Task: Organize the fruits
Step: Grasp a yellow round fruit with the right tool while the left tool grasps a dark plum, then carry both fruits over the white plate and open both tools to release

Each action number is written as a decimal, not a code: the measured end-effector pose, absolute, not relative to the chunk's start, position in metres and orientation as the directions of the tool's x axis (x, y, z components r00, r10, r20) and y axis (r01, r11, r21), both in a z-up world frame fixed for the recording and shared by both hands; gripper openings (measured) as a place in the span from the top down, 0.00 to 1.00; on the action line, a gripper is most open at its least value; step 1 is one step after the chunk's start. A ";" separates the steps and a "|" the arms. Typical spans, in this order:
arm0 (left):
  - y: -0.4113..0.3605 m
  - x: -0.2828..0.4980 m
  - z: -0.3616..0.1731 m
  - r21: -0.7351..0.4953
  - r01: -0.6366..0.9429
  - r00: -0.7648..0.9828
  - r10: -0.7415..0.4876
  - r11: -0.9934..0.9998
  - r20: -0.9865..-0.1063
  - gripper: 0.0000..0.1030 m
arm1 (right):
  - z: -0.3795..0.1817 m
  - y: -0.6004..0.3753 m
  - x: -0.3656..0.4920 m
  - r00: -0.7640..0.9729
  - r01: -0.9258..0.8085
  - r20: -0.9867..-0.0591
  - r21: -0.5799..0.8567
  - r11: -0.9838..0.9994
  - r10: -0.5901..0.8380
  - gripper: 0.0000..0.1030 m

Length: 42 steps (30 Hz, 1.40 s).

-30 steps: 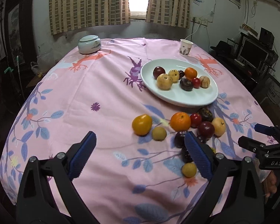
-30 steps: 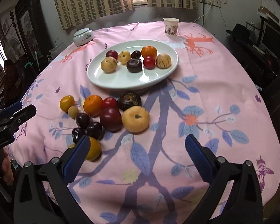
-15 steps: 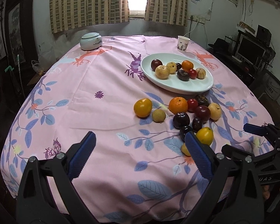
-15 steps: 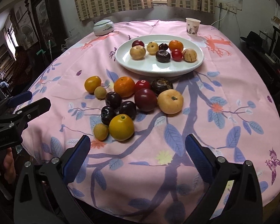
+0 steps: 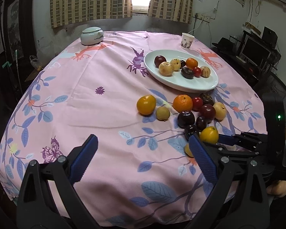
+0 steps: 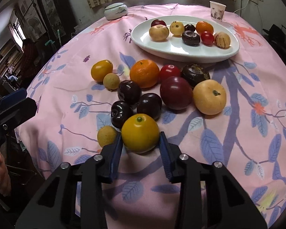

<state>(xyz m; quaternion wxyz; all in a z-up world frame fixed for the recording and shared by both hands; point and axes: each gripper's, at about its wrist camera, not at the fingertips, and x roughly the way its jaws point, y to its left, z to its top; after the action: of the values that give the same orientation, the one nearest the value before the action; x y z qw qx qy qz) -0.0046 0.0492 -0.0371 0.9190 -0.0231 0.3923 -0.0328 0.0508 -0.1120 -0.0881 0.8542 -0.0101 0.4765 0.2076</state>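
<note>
Pink cloth printed with blue leaves and purple branches covers a round table (image 5: 97,72), and a white oval plate (image 6: 162,45) serves as the landmark here. On the plate lie eight small fruits, among them a tan round one (image 6: 159,32), a dark doughnut-shaped one (image 6: 191,37), a small red one (image 6: 207,37) and a striped cream one (image 6: 222,40). Just on the near side of the plate, loose on the cloth, sits a cluster of fruit: an orange (image 6: 144,73), a red tomato-like fruit (image 6: 169,72), a large maroon plum (image 6: 176,92), a pale yellow apple-shaped fruit (image 6: 209,96) and several dark plums (image 6: 129,91). At the nearest end of that cluster, farthest from the plate, is a yellow-orange fruit (image 6: 140,133), resting on the cloth. The right gripper (image 6: 141,142) has its blue-padded jaws on either side of this fruit and they are closing on it, the pads at or against its sides. A small tan fruit (image 6: 106,135) lies touching the outside of that gripper's left-hand finger. The left gripper (image 5: 143,152) hovers over bare cloth, well apart from the plate on its near side, jaws spread wide with nothing between them. Beyond the plate stand a paper cup (image 5: 187,40) and, off to its left, a lidded white jar (image 5: 91,35).
</note>
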 end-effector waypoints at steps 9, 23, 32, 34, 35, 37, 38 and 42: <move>0.005 0.017 -0.058 -0.068 0.115 0.649 -0.127 0.991 -0.751 0.05 | -0.068 -0.164 0.036 0.537 -0.218 -0.801 0.172 0.961 0.265 0.62; -0.027 0.059 -0.104 -0.070 0.137 0.554 -0.135 0.988 -0.822 0.40 | -0.063 -0.187 0.025 0.525 -0.215 -0.789 0.241 0.946 0.320 0.62; -0.024 0.042 -0.086 -0.116 0.165 0.583 -0.192 0.979 -0.789 0.71 | -0.058 -0.179 0.021 0.528 -0.237 -0.785 0.231 0.944 0.324 0.62; -0.021 0.037 -0.080 -0.120 0.167 0.588 -0.197 0.978 -0.784 0.71 | -0.058 -0.176 0.021 0.527 -0.242 -0.786 0.228 0.943 0.325 0.62; -0.020 0.035 -0.077 -0.121 0.170 0.592 -0.200 0.978 -0.781 0.71 | -0.058 -0.175 0.020 0.526 -0.245 -0.786 0.227 0.943 0.326 0.62; -0.019 0.030 -0.072 -0.126 0.178 0.597 -0.209 0.976 -0.775 0.71 | -0.057 -0.172 0.019 0.524 -0.252 -0.786 0.224 0.942 0.327 0.62; -0.019 0.027 -0.070 -0.127 0.184 0.598 -0.214 0.975 -0.772 0.71 | -0.057 -0.171 0.019 0.523 -0.254 -0.787 0.223 0.941 0.328 0.62; -0.019 0.020 -0.063 -0.124 0.200 0.608 -0.222 0.972 -0.763 0.71 | -0.057 -0.168 0.017 0.519 -0.259 -0.789 0.222 0.940 0.329 0.62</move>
<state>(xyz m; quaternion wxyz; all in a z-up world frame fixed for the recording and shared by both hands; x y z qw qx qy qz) 0.0201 -0.0194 -0.0631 0.8964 -0.0131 0.4270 -0.1178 0.0172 -0.1677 -0.0570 0.8707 0.0381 0.4604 0.1688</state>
